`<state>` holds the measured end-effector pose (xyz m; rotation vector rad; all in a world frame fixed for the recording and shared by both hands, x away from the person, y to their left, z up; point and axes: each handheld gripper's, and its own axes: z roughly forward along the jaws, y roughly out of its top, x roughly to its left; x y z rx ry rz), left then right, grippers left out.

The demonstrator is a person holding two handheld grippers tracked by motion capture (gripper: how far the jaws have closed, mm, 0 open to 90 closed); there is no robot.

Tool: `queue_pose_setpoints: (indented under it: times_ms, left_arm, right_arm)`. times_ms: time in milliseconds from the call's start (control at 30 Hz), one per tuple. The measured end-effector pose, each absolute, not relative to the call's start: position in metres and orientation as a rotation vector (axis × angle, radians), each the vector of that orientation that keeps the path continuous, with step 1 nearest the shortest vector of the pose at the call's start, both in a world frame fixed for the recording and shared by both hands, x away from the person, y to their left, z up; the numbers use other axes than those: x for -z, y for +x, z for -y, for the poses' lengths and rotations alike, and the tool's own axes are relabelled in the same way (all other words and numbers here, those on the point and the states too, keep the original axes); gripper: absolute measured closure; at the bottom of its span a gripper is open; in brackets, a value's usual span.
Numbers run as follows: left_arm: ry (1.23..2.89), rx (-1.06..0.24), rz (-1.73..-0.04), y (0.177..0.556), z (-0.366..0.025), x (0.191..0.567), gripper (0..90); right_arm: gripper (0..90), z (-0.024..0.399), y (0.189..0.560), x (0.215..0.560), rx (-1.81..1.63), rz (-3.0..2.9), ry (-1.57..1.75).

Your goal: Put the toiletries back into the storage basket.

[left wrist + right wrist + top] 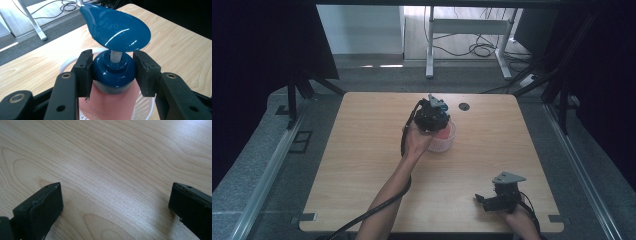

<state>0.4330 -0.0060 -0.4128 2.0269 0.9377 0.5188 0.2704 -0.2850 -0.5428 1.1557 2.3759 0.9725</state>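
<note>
**Pump bottle gripped by its collar, going into the white basket**

Left gripper view shows the left tongs (113,72) clenched on the blue collar of a pump bottle (112,97): one pad presses the collar's side, and the other sits against it or a hair off, hard to tell which. The bottle's pink body stands inside a white basket (143,107), its blue pump head (116,28) jutting out above the collar.

In the high view the basket (447,145) sits near the middle of the counter (362,165), with the left tongs (432,116) directly over it. The right tongs (484,200) rest well away from the basket, at the counter's near edge, jaws spread wide with nothing between them; the right gripper view has bare wood in the gap.

The step in hand looks like seating the bottle in the basket. The next move calls for the base to settle flat before the grip is loosened, or the bottle may tip against the rim.

The bottle's base and the basket floor are hidden, so whether it has touched down cannot be told.
</note>
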Motion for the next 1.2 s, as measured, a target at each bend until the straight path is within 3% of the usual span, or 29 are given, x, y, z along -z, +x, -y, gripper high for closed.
queue_pose_setpoints:
  times_ms: [767,1200]
  left_arm:
    - [2.012,-0.522,-0.962,0.432,0.007,0.444,52.6]
    - [2.002,-0.444,-1.000,0.436,-0.003,0.443,51.8]
  right_arm:
    - [0.0,0.285,0.271,0.543,-0.971,-2.377,1.147]
    - [0.0,0.285,0.271,0.543,-0.969,-2.377,1.149]
